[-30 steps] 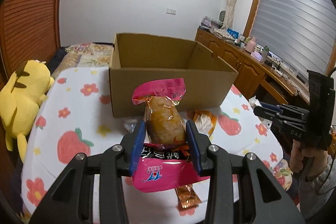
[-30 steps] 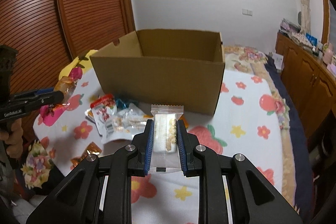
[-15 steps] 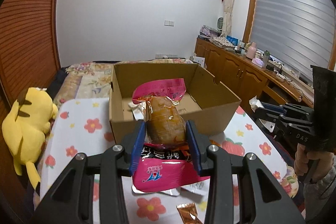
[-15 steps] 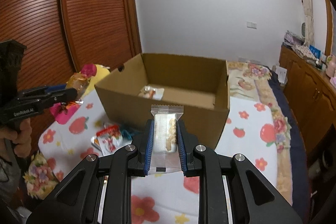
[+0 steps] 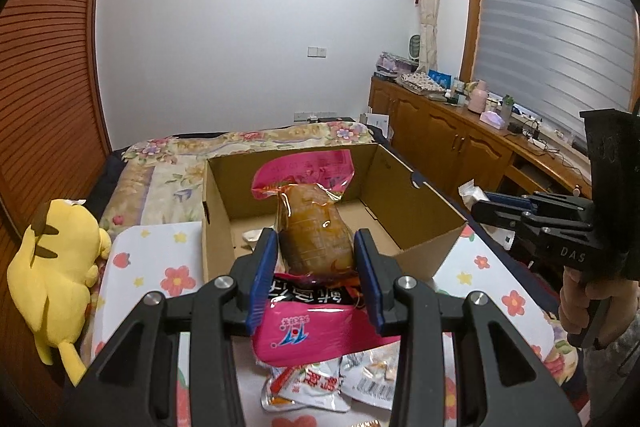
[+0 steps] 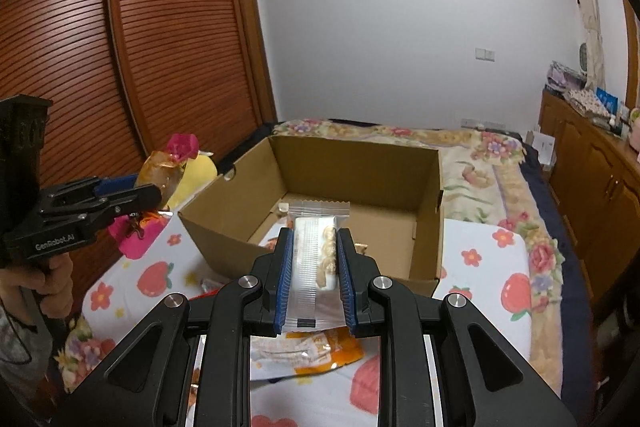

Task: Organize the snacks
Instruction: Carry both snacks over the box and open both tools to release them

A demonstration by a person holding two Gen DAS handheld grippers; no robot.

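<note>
My left gripper (image 5: pixel 315 259) is shut on a pink snack pack with a brown filling (image 5: pixel 314 227), held above the near wall of the open cardboard box (image 5: pixel 424 247). My right gripper (image 6: pixel 313 267) is shut on a clear white biscuit pack (image 6: pixel 314 259), held above the box's (image 6: pixel 224 227) near wall. The right gripper also shows at the right of the left wrist view (image 5: pixel 496 205), and the left gripper at the left of the right wrist view (image 6: pixel 132 197). A few packs lie on the box floor (image 6: pixel 282 207).
Loose snack packs (image 5: pixel 320 383) lie on the flowered cloth (image 5: pixel 152 267) below my grippers; an orange pack (image 6: pixel 308 347) lies under the right one. A yellow plush toy (image 5: pixel 52 267) sits at the left. A wooden cabinet (image 5: pixel 460 147) stands at the right.
Both grippers have risen with their packs and moved toward the box, so its inside now shows. Neither has let go.
</note>
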